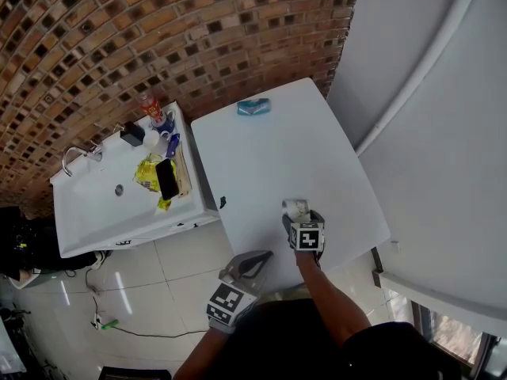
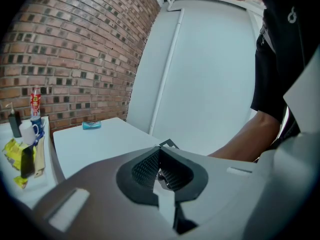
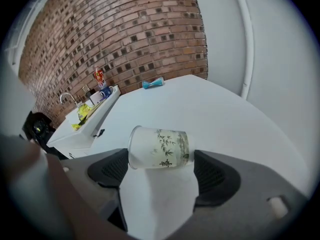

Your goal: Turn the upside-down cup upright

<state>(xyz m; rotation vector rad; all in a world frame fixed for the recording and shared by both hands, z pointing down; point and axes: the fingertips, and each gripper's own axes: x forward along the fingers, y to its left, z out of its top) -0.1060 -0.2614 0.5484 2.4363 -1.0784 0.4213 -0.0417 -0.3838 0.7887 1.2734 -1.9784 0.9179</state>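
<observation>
**While Lying on Its Side, the Cup Is Sitting Between the Wide-Spread Right Jaws**

Where the person is standing at the near edge of the white table [image 1: 269, 145], the left gripper [image 1: 255, 260] is hanging low beside that edge. Its jaws are pressing together with nothing between them.

Just beyond it, the right gripper [image 3: 161, 157] is reaching over the near part of the tabletop and pointing steeply down. Its jaws are standing wide apart, in the released state. The cup [image 3: 159, 148] is lying sideways across the gap at their tips. Its open rim is facing the jaw on the sink side and its base is facing the other jaw. Each end is sitting right at a pad, but no view is showing the pads squeezing it. Whether the cup is resting on the tabletop or hanging just above it cannot be told. The cup is white and is showing a green leaf print.

Farther on, a teal packet [image 1: 253, 107] is lying at the table's far edge. To the left, a white sink unit [image 1: 103, 216] is carrying a faucet [image 1: 75, 158], a yellow bag [image 1: 146, 171] and a black phone [image 1: 167, 179]. A brick wall [image 1: 158, 30] is closing the scene behind.
</observation>
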